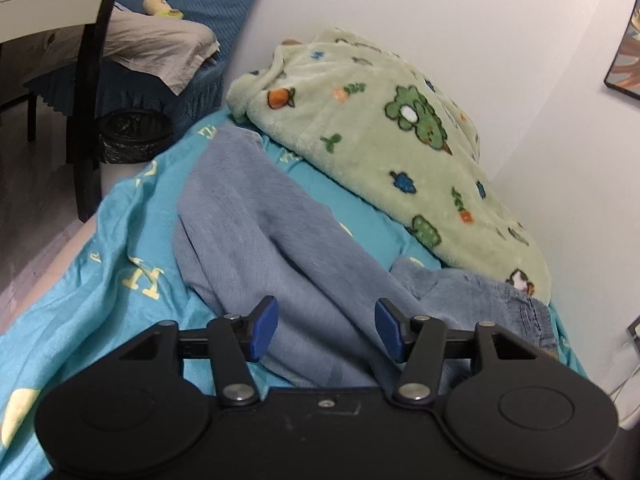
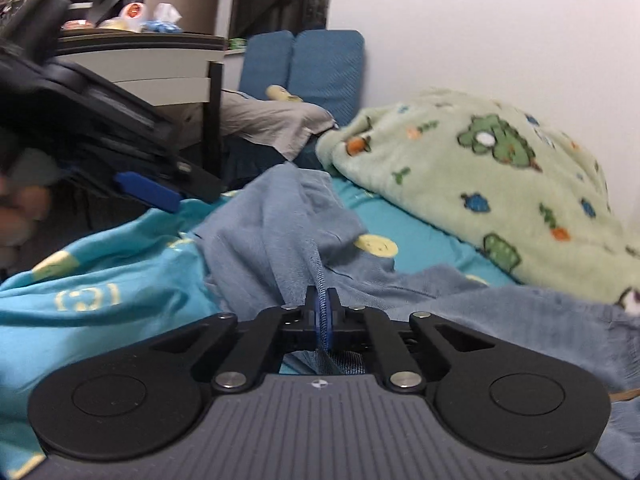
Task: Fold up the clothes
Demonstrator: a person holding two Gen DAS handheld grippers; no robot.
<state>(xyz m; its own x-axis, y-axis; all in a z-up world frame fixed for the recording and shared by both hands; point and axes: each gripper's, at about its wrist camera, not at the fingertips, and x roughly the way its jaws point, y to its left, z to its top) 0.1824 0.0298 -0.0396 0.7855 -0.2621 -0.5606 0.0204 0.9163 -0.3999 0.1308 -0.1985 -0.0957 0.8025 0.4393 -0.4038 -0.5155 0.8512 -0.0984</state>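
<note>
A blue-grey garment (image 1: 260, 220) lies crumpled across the turquoise bed sheet (image 1: 92, 280), its elastic waistband (image 1: 532, 316) at the right. My left gripper (image 1: 326, 328) hovers over the garment, open, with its blue pads wide apart and touching no cloth. In the right wrist view the same garment (image 2: 272, 216) rises in a ridge towards my right gripper (image 2: 323, 308), which is shut on a stitched edge of the fabric. One blue pad of the left gripper's fingers (image 2: 148, 194) shows at the upper left, above the sheet, with a hand blurred behind it.
A green fleece blanket (image 1: 380, 120) with printed animals is heaped along the white wall at the back right. Beyond the bed's far end stand a blue sofa with a beige cloth (image 1: 160, 44), a black bin (image 1: 132, 132) and a dark table leg (image 1: 86, 120).
</note>
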